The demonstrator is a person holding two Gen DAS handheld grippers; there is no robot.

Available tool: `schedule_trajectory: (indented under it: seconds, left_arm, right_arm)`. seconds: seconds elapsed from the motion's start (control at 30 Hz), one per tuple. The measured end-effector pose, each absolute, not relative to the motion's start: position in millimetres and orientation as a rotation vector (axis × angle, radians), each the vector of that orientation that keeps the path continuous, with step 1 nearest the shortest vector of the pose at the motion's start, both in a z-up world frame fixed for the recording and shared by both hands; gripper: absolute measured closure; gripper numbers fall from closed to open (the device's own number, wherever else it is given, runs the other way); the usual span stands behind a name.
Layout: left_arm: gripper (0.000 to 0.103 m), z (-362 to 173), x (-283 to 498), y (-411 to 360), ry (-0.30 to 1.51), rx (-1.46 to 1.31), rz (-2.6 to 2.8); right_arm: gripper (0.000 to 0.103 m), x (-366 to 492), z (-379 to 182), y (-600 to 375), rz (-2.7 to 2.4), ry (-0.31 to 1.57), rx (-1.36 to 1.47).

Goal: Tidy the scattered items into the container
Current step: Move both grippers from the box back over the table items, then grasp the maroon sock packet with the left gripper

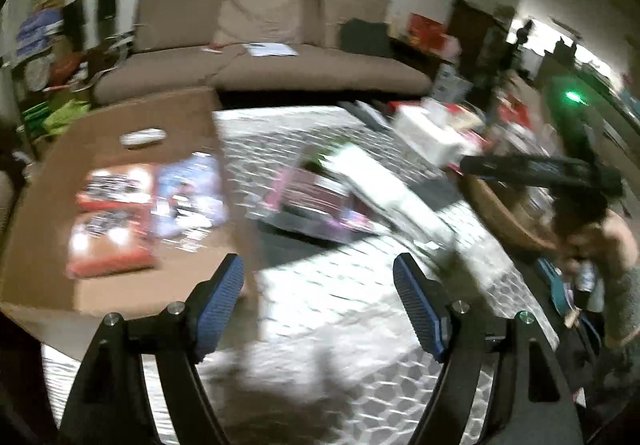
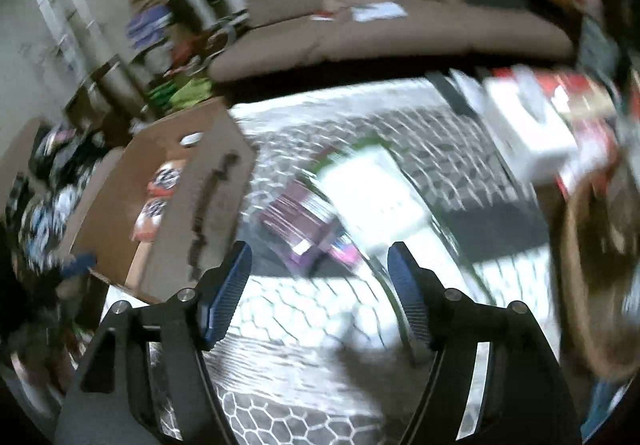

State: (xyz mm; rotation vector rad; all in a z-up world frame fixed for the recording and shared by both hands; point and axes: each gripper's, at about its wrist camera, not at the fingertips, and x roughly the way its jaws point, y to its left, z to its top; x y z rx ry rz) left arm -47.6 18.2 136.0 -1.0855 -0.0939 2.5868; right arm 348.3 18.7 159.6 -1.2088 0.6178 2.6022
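Note:
Both views are blurred. An open cardboard box (image 1: 48,205) stands on the patterned rug at the left and holds red snack bags (image 1: 112,213), a purple bag (image 1: 188,197) and a small white thing (image 1: 142,136). My left gripper (image 1: 318,277) hangs open above the rug beside the box, nothing between its fingers. On the rug ahead lie a purple-and-pink box (image 1: 316,205) and a white flat box (image 1: 384,185) leaning over it. In the right wrist view my right gripper (image 2: 320,265) is open and empty, above the purple box (image 2: 308,229) and white box (image 2: 372,197), with the cardboard box (image 2: 216,173) to its left.
A brown sofa (image 1: 256,45) runs along the back with papers on its seat. White and red boxes (image 1: 432,133) crowd the right, near a round wooden table edge (image 1: 500,217). A person's arm (image 1: 616,245) is at the right edge. Clutter and shelves (image 2: 80,45) fill the left.

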Motion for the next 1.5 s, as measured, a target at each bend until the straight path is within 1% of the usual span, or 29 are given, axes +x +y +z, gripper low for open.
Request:
schedule_trajectory:
  seconds: [0.13,0.23,0.27,0.43,0.53,0.6,0.63,0.67,0.7,0.73,0.77,0.83,0.9,0.97,1.1,1.13,1.17,1.23,1.27,1.33,1.4,1.47,1.5]
  left_arm:
    - [0.026,104,-54,65,-0.087,-1.121,2.499]
    - [0.026,77,-75,82,-0.060,-1.148,2.544]
    - [0.026,70,-81,89,-0.038,-1.159,2.569]
    - [0.026,31,-135,124,0.198,-1.193,2.712]
    - [0.026,17,-171,132,0.253,-1.178,2.768]
    - [0.026,11,-192,131,0.250,-1.207,2.797]
    - [0.026,8,-203,126,0.196,-1.219,2.793]
    - [0.023,8,-209,120,0.136,-1.224,2.785]
    - [0.018,6,-215,114,0.083,-1.233,2.784]
    - [0.009,4,-223,109,0.043,-1.243,2.787]
    - [0.005,1,-227,107,0.020,-1.244,2.789]
    - [0.003,-2,-232,104,0.020,-1.202,2.808]
    - [0.000,-6,-234,108,0.064,-1.164,2.807]
    - [0.000,-12,-235,114,0.166,-1.152,2.806]
    - [0.000,-12,-232,117,0.210,-1.097,2.778]
    - [0.000,-13,-233,119,0.232,-1.105,2.770]
    - [0.000,-15,-237,122,0.279,-1.121,2.764]
    - [0.000,-19,-242,130,0.425,-1.129,2.756]
    - [0.000,-20,-243,131,0.445,-1.124,2.752]
    - [0.000,-21,-244,131,0.425,-1.119,2.750]
    - [0.002,-23,-244,129,0.378,-1.137,2.748]
    - [0.012,-22,-240,127,0.337,-1.153,2.747]
    - [0.015,-22,-238,127,0.329,-1.159,2.746]
  right_arm:
    - [0.035,376,126,39,2.518,0.690,-1.192]
    - [0.035,385,105,47,2.484,0.677,-1.217]
    - [0.035,386,100,47,2.473,0.658,-1.230]
    - [0.034,394,76,60,2.417,0.601,-1.262]
    - [0.034,397,61,68,2.418,0.638,-1.299]
    - [0.034,398,55,69,2.433,0.635,-1.324]
    - [0.034,397,53,68,2.445,0.634,-1.334]
    - [0.034,396,53,67,2.462,0.631,-1.343]
    - [0.034,395,52,65,2.476,0.627,-1.348]
    - [0.034,393,52,63,2.489,0.619,-1.351]
    - [0.034,391,53,61,2.508,0.605,-1.355]
    - [0.034,387,51,56,2.534,0.576,-1.365]
    - [0.034,384,48,53,2.542,0.568,-1.383]
    - [0.034,383,44,51,2.549,0.585,-1.401]
    - [0.034,381,40,47,2.555,0.566,-1.428]
    - [0.032,380,40,46,2.550,0.549,-1.424]
    - [0.023,380,40,46,2.542,0.530,-1.415]
    - [0.015,381,39,48,2.519,0.495,-1.393]
    - [0.015,381,38,48,2.510,0.486,-1.395]
    - [0.015,382,32,52,2.482,0.474,-1.412]
    - [0.015,384,28,54,2.460,0.477,-1.421]
    - [0.015,383,25,56,2.439,0.479,-1.432]
    - [0.015,383,25,58,2.432,0.483,-1.433]
